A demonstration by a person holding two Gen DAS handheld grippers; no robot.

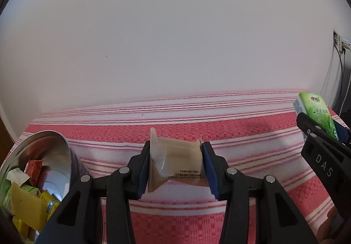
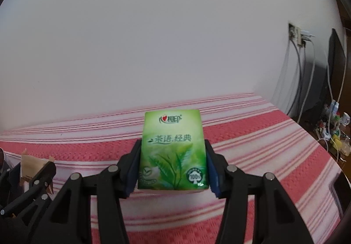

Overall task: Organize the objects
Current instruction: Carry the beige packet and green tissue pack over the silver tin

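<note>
My left gripper is shut on a beige snack packet and holds it above the red-and-white striped tablecloth. My right gripper is shut on a green tissue pack with tea leaves printed on it, also held above the cloth. The tissue pack also shows at the far right of the left wrist view, and the beige packet at the far left of the right wrist view. A metal bowl at the lower left holds several red, yellow and green packets.
A white wall rises behind the table. A wall socket with cables hangs at the right. A dark monitor and small clutter stand beyond the table's right edge.
</note>
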